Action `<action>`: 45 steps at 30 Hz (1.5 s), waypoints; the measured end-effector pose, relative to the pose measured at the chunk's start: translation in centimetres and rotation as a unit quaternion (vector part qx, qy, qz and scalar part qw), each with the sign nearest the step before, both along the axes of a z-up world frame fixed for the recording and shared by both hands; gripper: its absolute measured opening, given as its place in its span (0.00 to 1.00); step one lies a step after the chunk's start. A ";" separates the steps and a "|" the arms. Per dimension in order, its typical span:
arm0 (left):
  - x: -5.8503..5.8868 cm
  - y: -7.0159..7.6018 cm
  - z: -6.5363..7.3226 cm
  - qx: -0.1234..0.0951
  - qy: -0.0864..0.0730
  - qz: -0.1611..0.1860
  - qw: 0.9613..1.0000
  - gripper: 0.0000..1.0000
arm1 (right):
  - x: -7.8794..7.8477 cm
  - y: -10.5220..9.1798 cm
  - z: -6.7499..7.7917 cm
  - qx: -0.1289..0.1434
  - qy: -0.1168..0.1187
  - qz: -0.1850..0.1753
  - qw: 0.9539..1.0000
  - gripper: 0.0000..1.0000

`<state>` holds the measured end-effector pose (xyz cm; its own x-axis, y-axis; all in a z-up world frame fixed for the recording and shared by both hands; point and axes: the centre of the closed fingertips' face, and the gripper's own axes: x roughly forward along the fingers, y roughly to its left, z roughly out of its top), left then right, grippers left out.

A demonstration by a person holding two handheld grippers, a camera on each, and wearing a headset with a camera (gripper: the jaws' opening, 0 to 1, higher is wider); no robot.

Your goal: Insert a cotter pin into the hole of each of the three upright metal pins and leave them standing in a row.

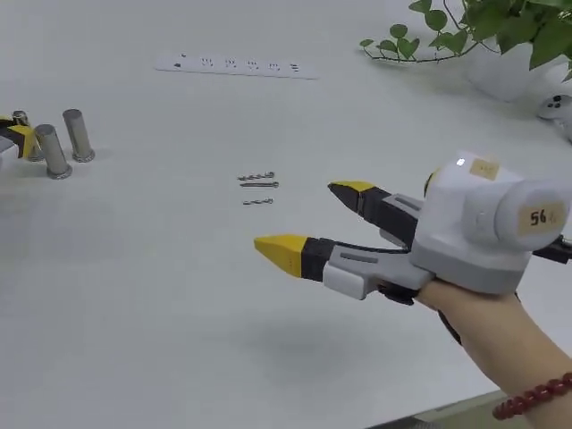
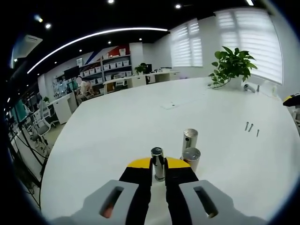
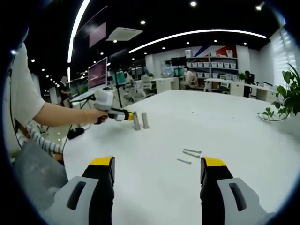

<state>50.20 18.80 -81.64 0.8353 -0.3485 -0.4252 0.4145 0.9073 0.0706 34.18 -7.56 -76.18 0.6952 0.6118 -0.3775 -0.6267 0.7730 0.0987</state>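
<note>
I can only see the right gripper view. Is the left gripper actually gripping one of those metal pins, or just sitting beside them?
Observer: Gripping one. In the left gripper view, the left gripper is shut on an upright metal pin.
Operator: Anything lying past the cotter pins?
Observer: Yes. In the head view, a white power strip lies flat beyond them.

White right gripper [image 1: 304,217], yellow-tipped black fingers [image 1: 284,249], red bead bracelet [image 1: 534,398]
</note>
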 end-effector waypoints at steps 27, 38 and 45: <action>-4.4 -0.1 1.6 -0.005 0.016 0.021 1.000 0.07 | -0.3 -0.2 -0.4 -0.011 0.005 0.013 1.000 0.75; -6.8 -2.7 1.7 -0.010 0.022 0.007 1.000 0.07 | -0.1 -0.8 -0.8 -0.020 0.008 0.021 1.000 0.71; -7.8 -5.2 1.7 -0.027 0.025 0.002 0.999 0.07 | -0.2 -0.6 -1.0 -0.021 0.010 0.025 0.999 0.70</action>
<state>42.36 13.56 -79.91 0.8146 -0.3683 -0.4480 0.4126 0.9109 0.0014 33.96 -8.18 -77.13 0.6555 0.6294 -0.4173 -0.6635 0.7439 0.0797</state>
